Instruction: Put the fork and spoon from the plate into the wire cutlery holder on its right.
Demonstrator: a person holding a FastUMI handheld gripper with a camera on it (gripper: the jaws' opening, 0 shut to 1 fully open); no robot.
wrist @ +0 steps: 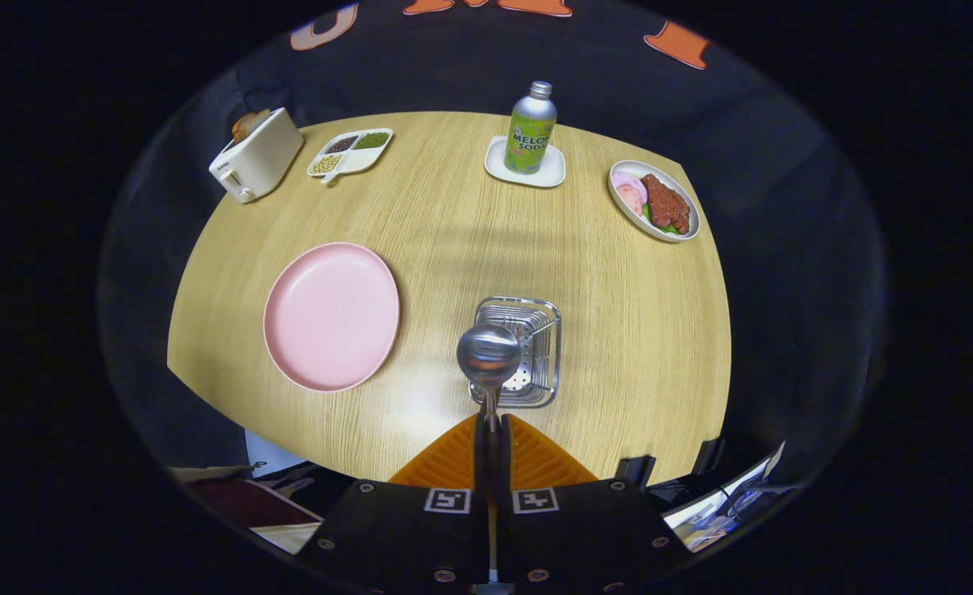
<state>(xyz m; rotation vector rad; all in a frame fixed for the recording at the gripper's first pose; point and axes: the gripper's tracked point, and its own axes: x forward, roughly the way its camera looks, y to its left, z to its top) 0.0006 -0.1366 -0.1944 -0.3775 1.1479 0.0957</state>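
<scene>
Round light-wood table (pixel 453 223) carrying everything, largest first: round pink plate (pixel 331 316) toward the near-left edge, bare, no cutlery on it; white toaster (pixel 257 155) at the far-left edge w/ a white three-compartment dish of beans (pixel 351 152) just beside it; oval white dish of meat and ham slices (pixel 653 200) by the far-right edge; green soda bottle (pixel 531 129) upright on a small white square coaster (pixel 524 167) at the far edge; square wire cutlery holder (pixel 526 347) near the near edge, right of the plate, a gap between. Fork not made out in the holder; too fine to tell thru the wires. Step in hand, by judgement: carrying the shiny metal spoon (pixel 488 357) over to the holder, prob. the last item since the plate is bare. Bowl of the spoon pointing away, hanging over the holder's left-front part, seemingly above the rim & not yet inside. Next move prob. calls for tilting the spoon upright, lining it up over the opening, lowering, then letting go. Gripper (pixel 491 430) closed right down, fingers (pixel 452 459) pinching the spoon's thin handle from both sides, almost no gap left.
</scene>
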